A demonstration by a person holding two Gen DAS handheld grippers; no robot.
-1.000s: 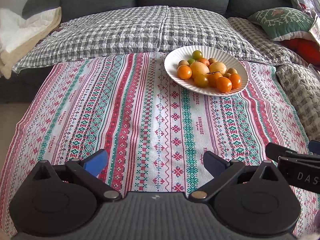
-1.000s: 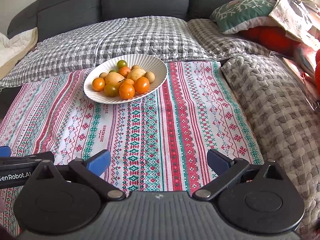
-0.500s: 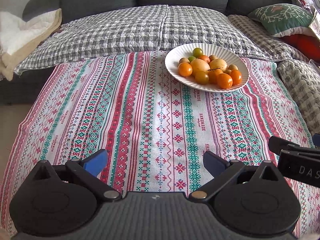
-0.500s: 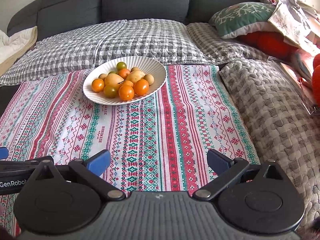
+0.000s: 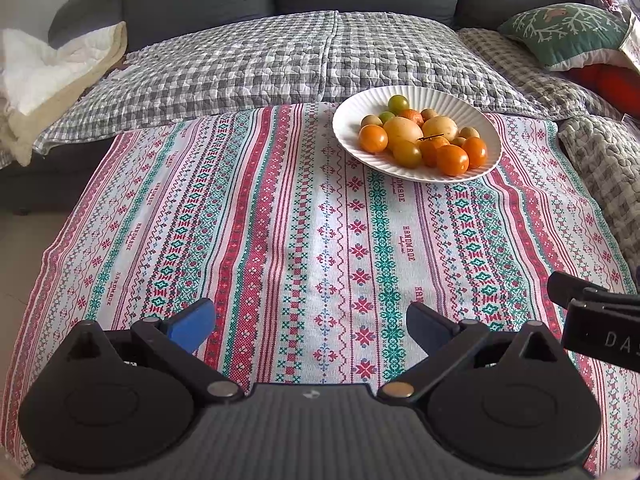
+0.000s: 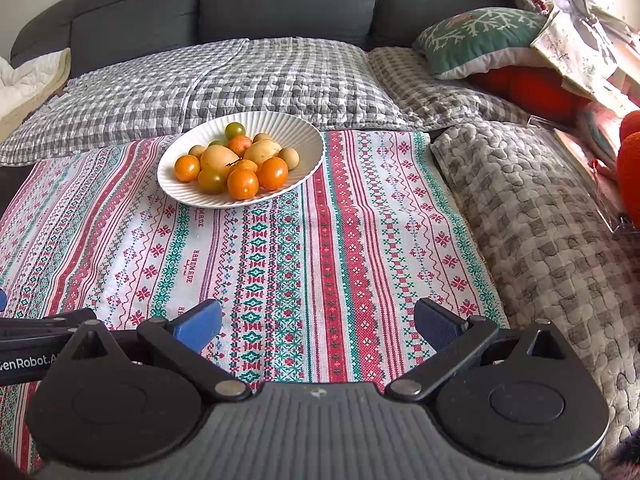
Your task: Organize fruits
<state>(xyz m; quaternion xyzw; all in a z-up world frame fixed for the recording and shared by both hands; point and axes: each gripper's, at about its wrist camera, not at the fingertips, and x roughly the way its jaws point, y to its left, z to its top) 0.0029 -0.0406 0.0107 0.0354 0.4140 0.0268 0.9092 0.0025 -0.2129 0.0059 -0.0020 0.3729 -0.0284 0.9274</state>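
A white ribbed plate [image 5: 352, 120] [image 6: 304, 140] stands at the far side of the patterned tablecloth [image 5: 280, 240] [image 6: 320, 260]. It holds several small fruits [image 5: 416, 140] [image 6: 236, 164]: orange, yellow and green ones piled together. My left gripper [image 5: 312, 322] hangs open over the near part of the cloth, well short of the plate, with nothing between its blue fingers. My right gripper [image 6: 318, 320] is open and empty too, beside it to the right. Each gripper's black edge shows at the side of the other's view.
A grey sofa with a checked quilt [image 5: 300, 56] [image 6: 240, 76] lies behind the cloth. A white blanket [image 5: 44, 72] sits at the far left. A green cushion [image 6: 480, 36], red cushions and a knobbly grey throw [image 6: 540, 220] crowd the right side.
Both grippers have drawn back from the plate and risen a little, so it sits farther off and more cloth shows. Both stay open and empty.
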